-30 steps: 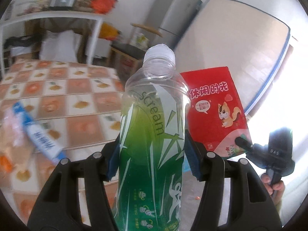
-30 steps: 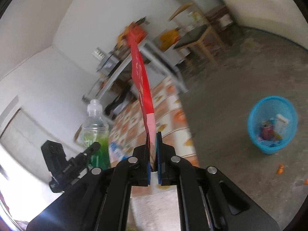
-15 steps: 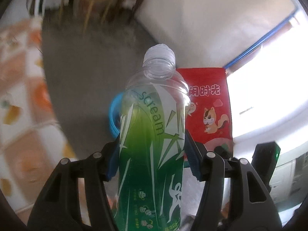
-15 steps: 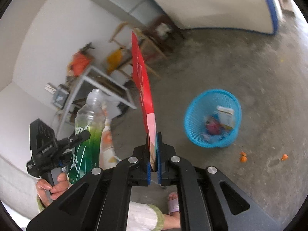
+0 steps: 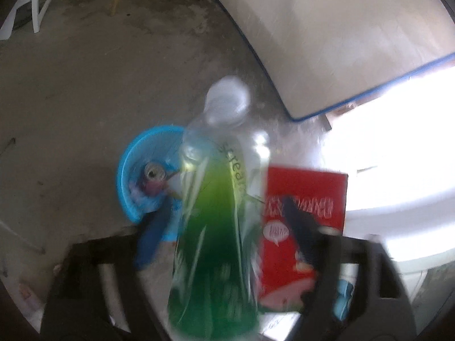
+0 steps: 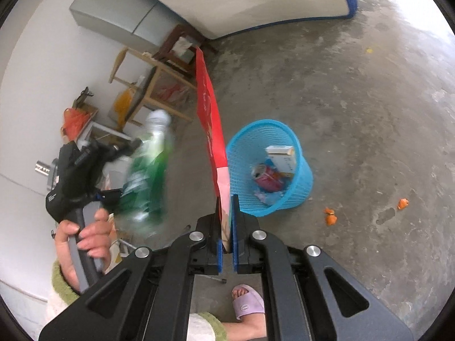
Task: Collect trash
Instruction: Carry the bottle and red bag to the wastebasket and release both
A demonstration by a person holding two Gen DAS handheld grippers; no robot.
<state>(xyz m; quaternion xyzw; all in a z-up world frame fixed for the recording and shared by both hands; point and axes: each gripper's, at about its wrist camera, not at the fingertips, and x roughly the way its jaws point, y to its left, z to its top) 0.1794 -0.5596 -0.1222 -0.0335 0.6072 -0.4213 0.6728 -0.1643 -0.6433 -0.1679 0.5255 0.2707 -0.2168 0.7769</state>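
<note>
Bottle and red packet near the blue basket

Bottle (image 5: 216,227) first: it is clear plastic with a green label and a white cap. It looks empty, so it is probably light. Its sides are smooth and round, so it can slip. The middle of its body is the best place to hold it. Right now it sits between the fingers of the left gripper (image 5: 224,244), up in the air above the floor. The jaws are opening, and the blue pads look to be apart from the bottle's sides. The picture is blurry, so the bottle may be slipping out.

The red packet (image 6: 212,122) is thin, flat and bendy. It looks very light. The right gripper (image 6: 226,227) is pinched tight on its bottom edge, and the packet stands straight up.

The blue basket (image 6: 301,170) stands on the grey floor, just past both grippers. Its walls have lots of little holes. Inside are a squashed can (image 6: 266,177), a small box (image 6: 281,156) and some wrappers.
</note>
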